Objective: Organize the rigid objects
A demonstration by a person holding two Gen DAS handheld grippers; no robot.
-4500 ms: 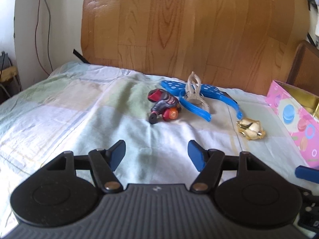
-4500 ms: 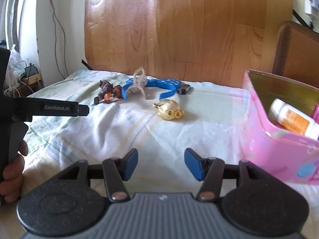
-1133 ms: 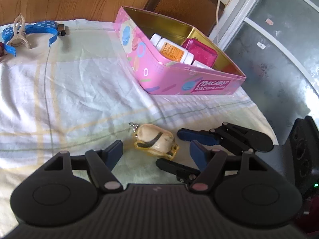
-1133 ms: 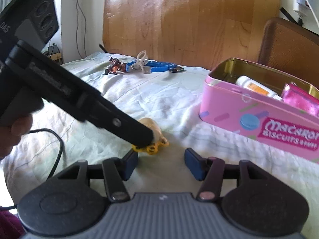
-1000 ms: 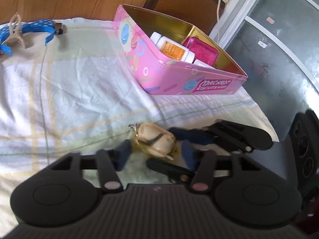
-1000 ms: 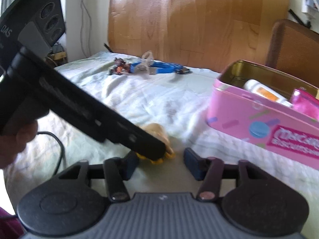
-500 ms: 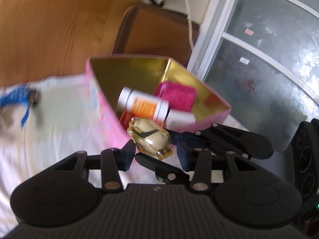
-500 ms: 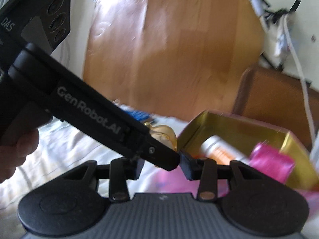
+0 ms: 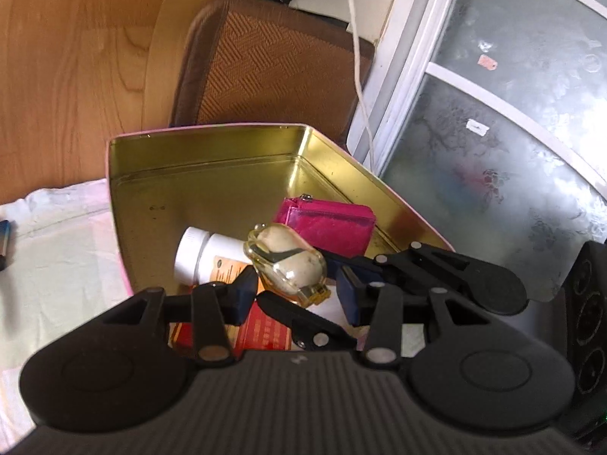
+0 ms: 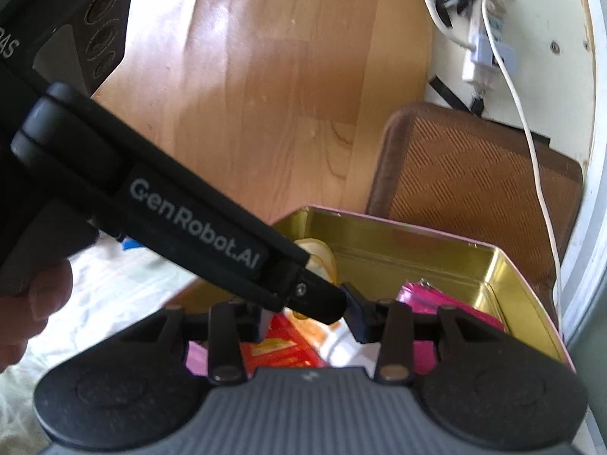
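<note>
Home bedroom, wooden headboard, bedsheet, frosted window

From the right wrist, the left tool crosses the gold figurine, leaving only a blurred yellow sliver, and the red packet below is smeared past reading. From the left wrist, tool fingers cover the white pill bottle below its cap. At the left edge, a small blue item, perhaps a lighter, is cut off.

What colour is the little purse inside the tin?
The purse is bright pink, almost magenta; the left wrist view shows it best.
</note>
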